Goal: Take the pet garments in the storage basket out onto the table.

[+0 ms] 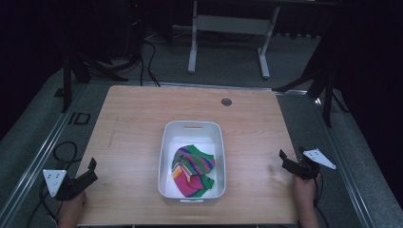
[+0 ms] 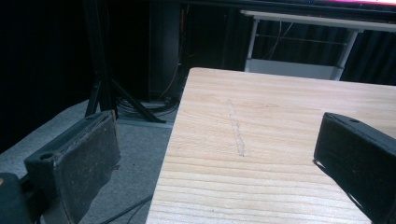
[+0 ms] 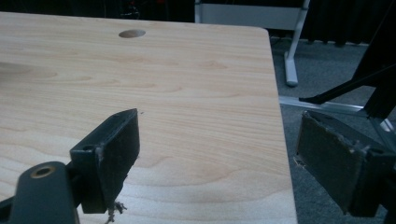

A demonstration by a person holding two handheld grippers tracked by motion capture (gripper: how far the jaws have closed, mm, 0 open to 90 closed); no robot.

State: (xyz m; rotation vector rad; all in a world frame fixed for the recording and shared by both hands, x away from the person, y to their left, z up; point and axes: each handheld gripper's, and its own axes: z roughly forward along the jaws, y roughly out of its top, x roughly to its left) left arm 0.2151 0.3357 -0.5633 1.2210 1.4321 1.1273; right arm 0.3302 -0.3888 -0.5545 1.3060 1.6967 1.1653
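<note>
Both grippers, left [image 1: 91, 169] and right [image 1: 285, 159], gape empty; striped cloth [image 1: 192, 170] (folds unreadable) fills the bin [image 1: 167, 142].

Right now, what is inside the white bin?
The bin holds a crumpled striped cloth in pink, green, yellow and blue. Whatever may lie beneath the cloth is covered.

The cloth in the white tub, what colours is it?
The cloth has pink, green, yellow, blue stripes; high view.
</note>
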